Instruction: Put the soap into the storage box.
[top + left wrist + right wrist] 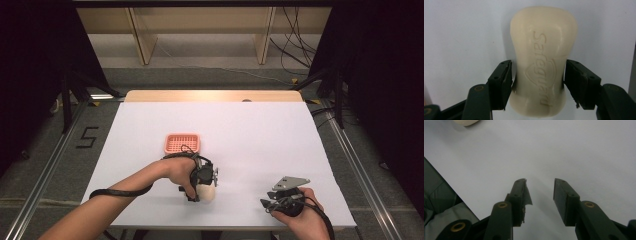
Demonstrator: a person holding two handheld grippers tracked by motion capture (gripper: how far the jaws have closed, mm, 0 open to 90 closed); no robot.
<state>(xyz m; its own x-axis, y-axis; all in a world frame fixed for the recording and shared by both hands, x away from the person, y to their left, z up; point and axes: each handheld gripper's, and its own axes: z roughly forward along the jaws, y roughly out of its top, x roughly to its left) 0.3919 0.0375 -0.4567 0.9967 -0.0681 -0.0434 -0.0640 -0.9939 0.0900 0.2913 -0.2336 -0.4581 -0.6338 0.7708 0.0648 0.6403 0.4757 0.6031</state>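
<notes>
A white table [220, 125] stands on grey floor [45, 150] between dark curtains, a black 5 [87, 136] marked on the floor at the left. Left of centre sits a pink basket [182, 143]. Just near of it, the left gripper [200, 192] straddles a cream soap bar [542, 62] lying on the white surface; its 2 jaws touch the bar's waist, grasping it. At the near right, the right gripper [267, 204] hovers released, nothing between its jaws. Wooden shelving [200, 35] and cables [295, 47] line the far wall.
</notes>
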